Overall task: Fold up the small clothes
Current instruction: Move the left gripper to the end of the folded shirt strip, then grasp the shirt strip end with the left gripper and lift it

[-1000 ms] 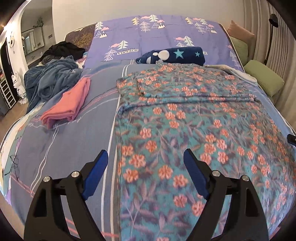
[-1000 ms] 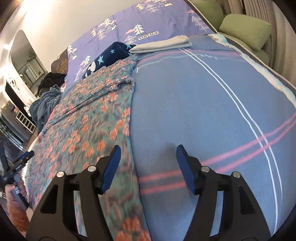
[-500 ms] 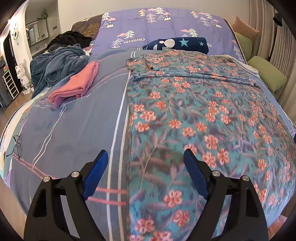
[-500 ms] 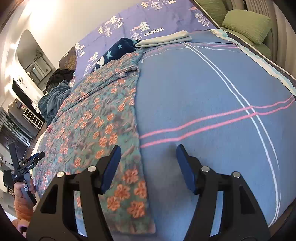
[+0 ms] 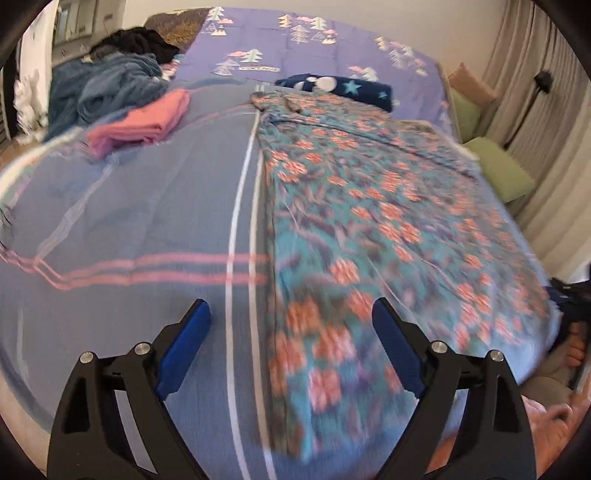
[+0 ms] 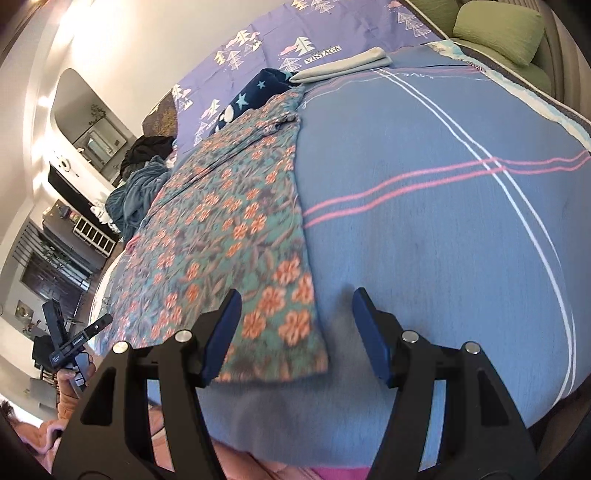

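Observation:
A teal garment with orange flowers (image 5: 369, 206) lies spread flat on the bed; it also shows in the right wrist view (image 6: 229, 229). My left gripper (image 5: 291, 343) is open and empty, hovering over the garment's near left edge. My right gripper (image 6: 295, 325) is open and empty, just above the garment's near right corner. The left gripper (image 6: 70, 343) shows small at the left of the right wrist view.
The blue striped bedsheet (image 6: 424, 221) covers the bed. A folded pink garment (image 5: 144, 122), a blue heap (image 5: 99, 88), a navy star cloth (image 5: 340, 86), a folded grey cloth (image 6: 343, 68) and green cushions (image 6: 498, 29) lie around.
Both grippers have drawn back toward the foot of the bed, so the garment's near edge and corner now lie between the fingers. Both stay open.

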The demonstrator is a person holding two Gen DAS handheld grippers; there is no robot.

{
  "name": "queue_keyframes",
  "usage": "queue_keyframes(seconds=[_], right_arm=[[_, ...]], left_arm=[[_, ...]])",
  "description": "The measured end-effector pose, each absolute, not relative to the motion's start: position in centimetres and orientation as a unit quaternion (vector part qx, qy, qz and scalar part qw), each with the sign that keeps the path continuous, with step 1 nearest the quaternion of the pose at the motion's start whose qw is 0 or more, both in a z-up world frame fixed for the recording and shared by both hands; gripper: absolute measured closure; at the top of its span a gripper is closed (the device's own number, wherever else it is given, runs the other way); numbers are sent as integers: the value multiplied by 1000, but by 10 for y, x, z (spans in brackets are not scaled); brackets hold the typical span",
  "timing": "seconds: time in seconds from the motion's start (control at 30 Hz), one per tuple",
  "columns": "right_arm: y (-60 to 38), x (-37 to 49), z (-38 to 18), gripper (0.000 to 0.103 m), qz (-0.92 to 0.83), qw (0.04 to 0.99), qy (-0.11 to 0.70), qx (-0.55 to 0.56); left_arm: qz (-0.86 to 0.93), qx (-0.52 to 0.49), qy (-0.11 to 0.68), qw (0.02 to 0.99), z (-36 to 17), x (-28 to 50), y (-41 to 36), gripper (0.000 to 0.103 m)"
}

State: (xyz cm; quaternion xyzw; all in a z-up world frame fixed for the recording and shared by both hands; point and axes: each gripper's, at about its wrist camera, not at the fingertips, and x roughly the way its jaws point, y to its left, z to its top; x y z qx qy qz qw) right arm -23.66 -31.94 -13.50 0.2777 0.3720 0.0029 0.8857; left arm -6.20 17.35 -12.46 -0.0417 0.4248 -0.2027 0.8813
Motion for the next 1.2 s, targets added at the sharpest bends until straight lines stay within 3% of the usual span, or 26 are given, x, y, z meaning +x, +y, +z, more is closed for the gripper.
queue_keyframes(seconds=[0.13, 0.23, 0.3, 0.33, 0.6, 0.63, 0.67, 0.7, 0.73, 0.77, 1.03, 1.07, 1.1, 1.2], right_arm=[[-320, -242, -136, 39, 17, 882, 372, 290], [-321, -245, -137, 39, 34, 876, 373, 305], [-321, -247, -139, 39, 49, 871, 375, 313], [-321, -247, -139, 38, 57, 869, 376, 316], [-322, -230, -146, 32, 88, 863, 362, 340], [-321, -228, -145, 35, 89, 863, 363, 339], [-320, -228, -143, 39, 85, 864, 369, 332], [-318, -230, -142, 50, 82, 866, 375, 321], [-318, -231, -142, 62, 81, 866, 380, 314], [-319, -233, -144, 66, 77, 866, 386, 309], [-330, -228, -152, 70, 95, 845, 387, 357], [-328, -226, -151, 75, 95, 846, 389, 352], [-327, -226, -148, 98, 93, 847, 387, 352], [-332, -232, -139, 98, 98, 849, 360, 374]], left_arm=[[-279, -123, 427, 851, -127, -82, 193, 15], [-294, -137, 427, 844, -130, -90, 196, 26], [-308, -158, 430, 834, -132, -92, 198, 46], [-311, -169, 433, 829, -135, -91, 199, 48], [-353, -183, 405, 824, -141, -57, 181, 49], [-356, -196, 408, 818, -141, -53, 182, 50], [-356, -201, 414, 813, -141, -52, 183, 64], [-357, -205, 428, 804, -143, -51, 183, 84], [-354, -206, 438, 800, -145, -52, 184, 91], [-352, -206, 443, 798, -148, -55, 186, 94], [-359, -213, 459, 784, -150, -58, 187, 93], [-356, -212, 461, 785, -148, -58, 186, 93], [-353, -208, 460, 788, -147, -58, 187, 94], [-334, -183, 443, 812, -130, -66, 187, 98]])
